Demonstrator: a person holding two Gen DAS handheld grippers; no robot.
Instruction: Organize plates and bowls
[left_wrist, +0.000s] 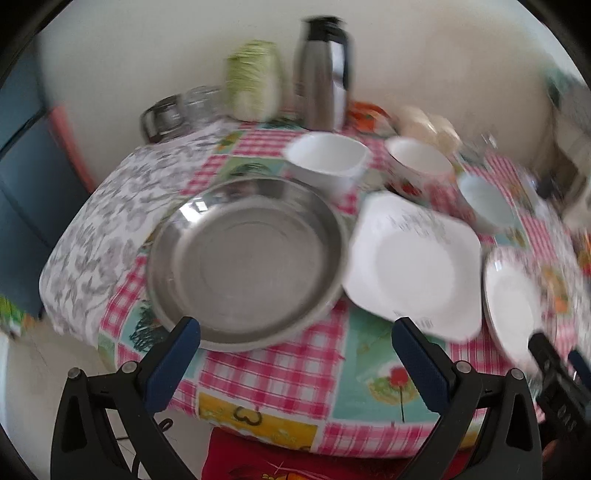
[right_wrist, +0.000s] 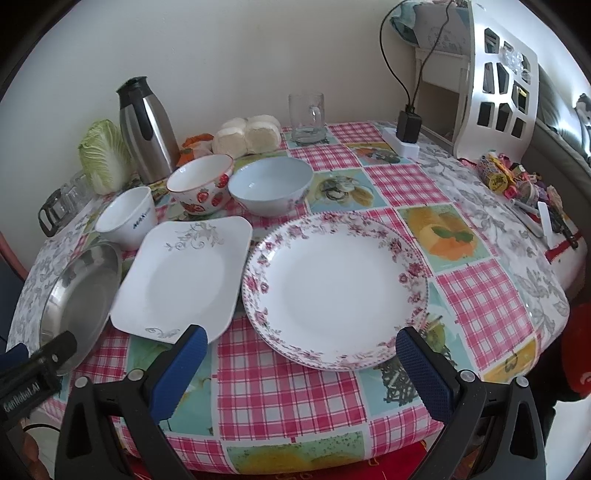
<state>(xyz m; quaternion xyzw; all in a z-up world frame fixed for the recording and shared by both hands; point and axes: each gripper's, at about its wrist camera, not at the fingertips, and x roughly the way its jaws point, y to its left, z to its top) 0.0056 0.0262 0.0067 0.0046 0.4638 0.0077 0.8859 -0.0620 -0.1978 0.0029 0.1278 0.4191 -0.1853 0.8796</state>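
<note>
Steel pan (left_wrist: 243, 262), square plate (right_wrist: 181, 280) and floral plate (right_wrist: 336, 288) lie in a row on our surface (right_wrist: 480, 295), bowls behind. Both hand-held grippers, left (left_wrist: 295, 332) and right (right_wrist: 299, 343), gape empty. Glazed rims could slip when pinched.

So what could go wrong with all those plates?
The flowered plate and the metal dish both sit near the table's front edge, so a nudge from an open claw might push one off. The square plate touches the flowered plate, so lifting one could drag the other.
</note>
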